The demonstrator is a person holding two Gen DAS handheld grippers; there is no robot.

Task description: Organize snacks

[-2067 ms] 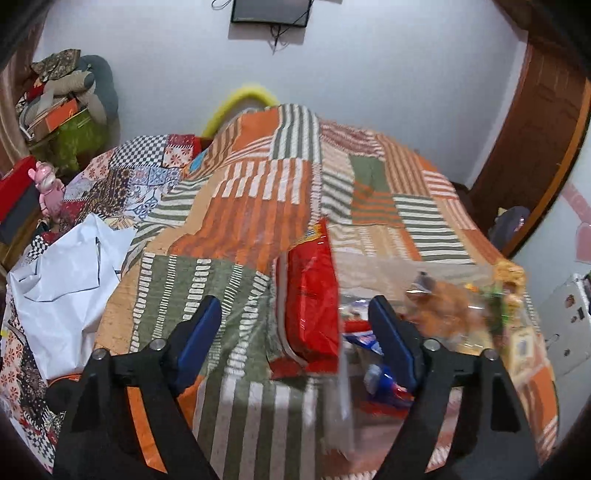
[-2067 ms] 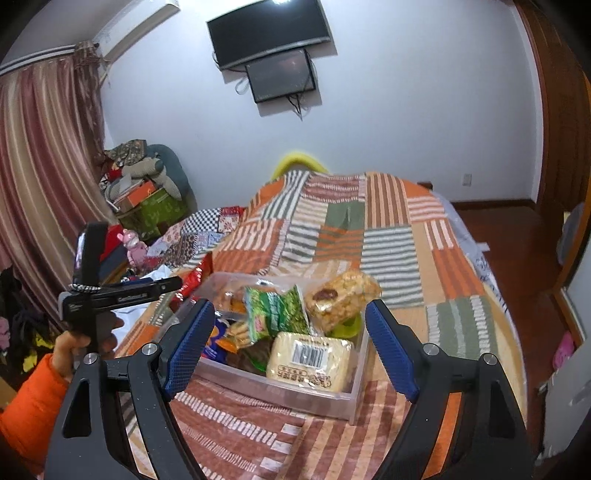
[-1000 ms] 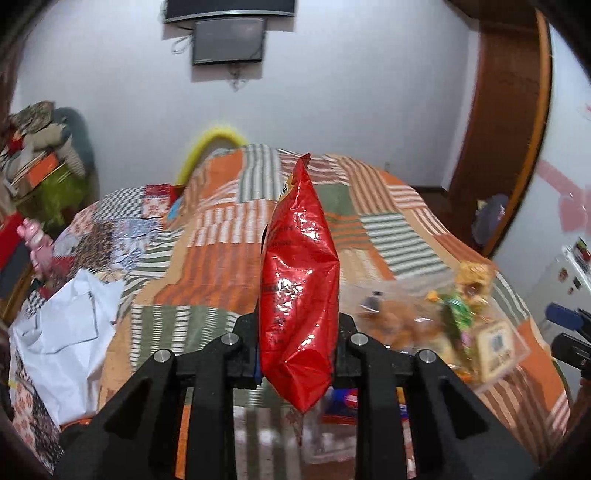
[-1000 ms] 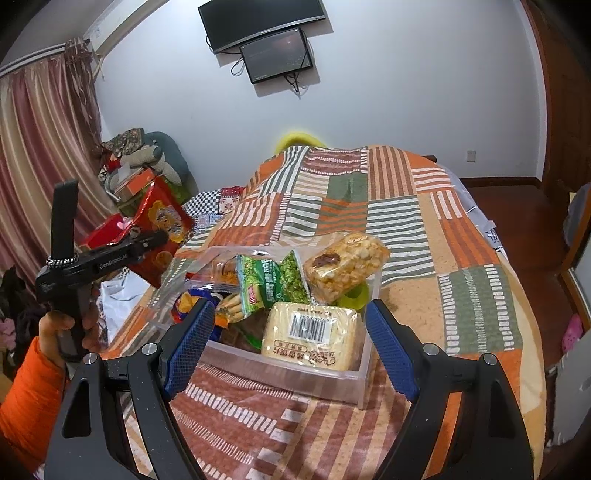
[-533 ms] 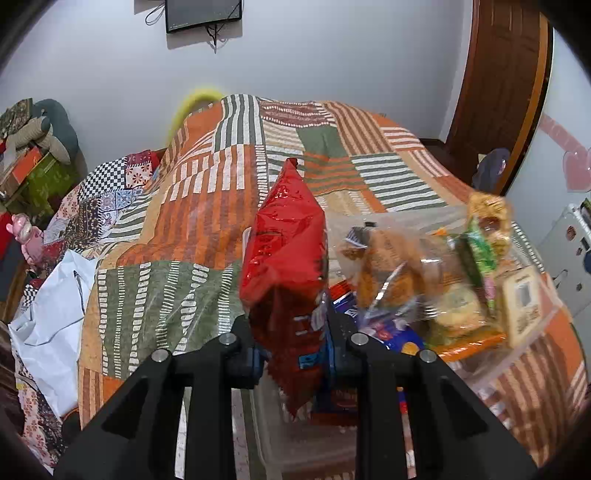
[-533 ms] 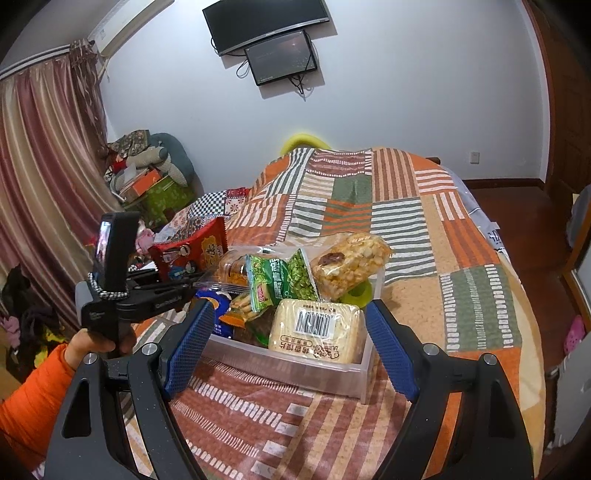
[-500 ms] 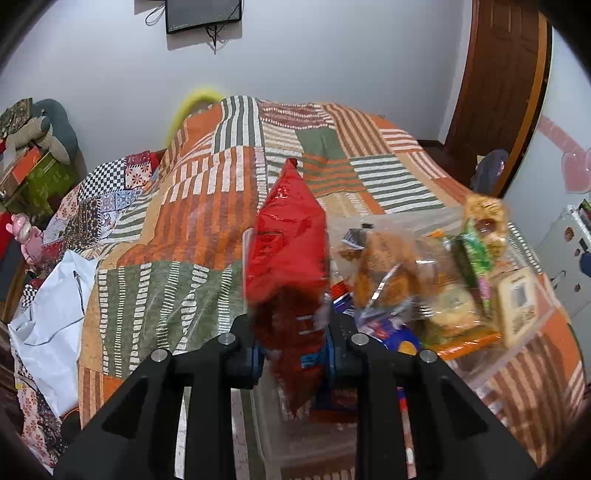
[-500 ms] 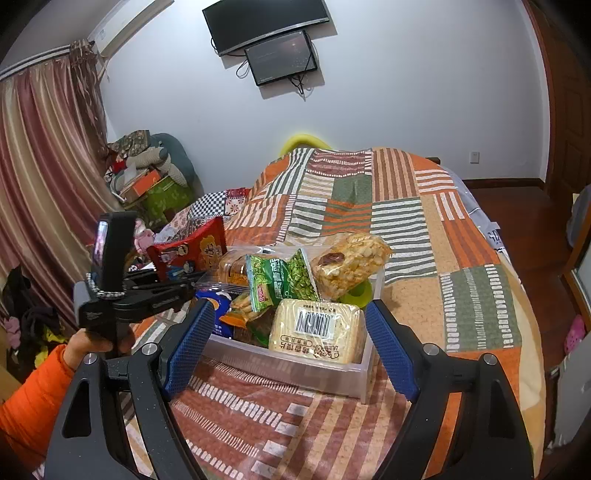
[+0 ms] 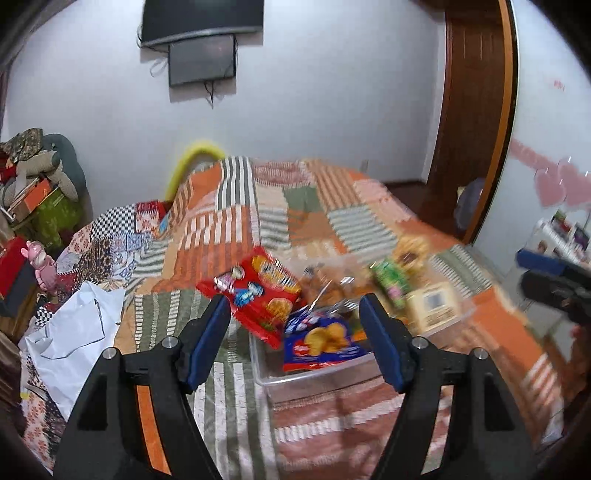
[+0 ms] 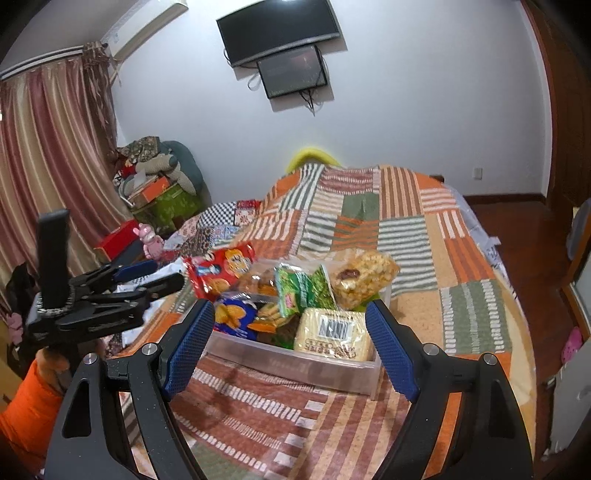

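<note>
Red snack bag [image 9: 258, 291] lay on clear bin [image 10: 295, 365], apparently resting; bin looked full. Left gripper [image 9: 293, 332] and right gripper [image 10: 290, 345] fingers apart, empty.

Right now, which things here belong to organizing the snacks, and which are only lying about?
Job: clear bin, red bag, blue bag, green bag, popcorn bag, barcode pack.

Lying about: white bag, pink toy, TV.

A bin [image 10: 295, 363] sits mid-frame on the bed [image 10: 417, 221], snack packets [image 10: 332, 334] inside it; one bag [image 10: 221, 271] leans at its upper-left corner.
</note>
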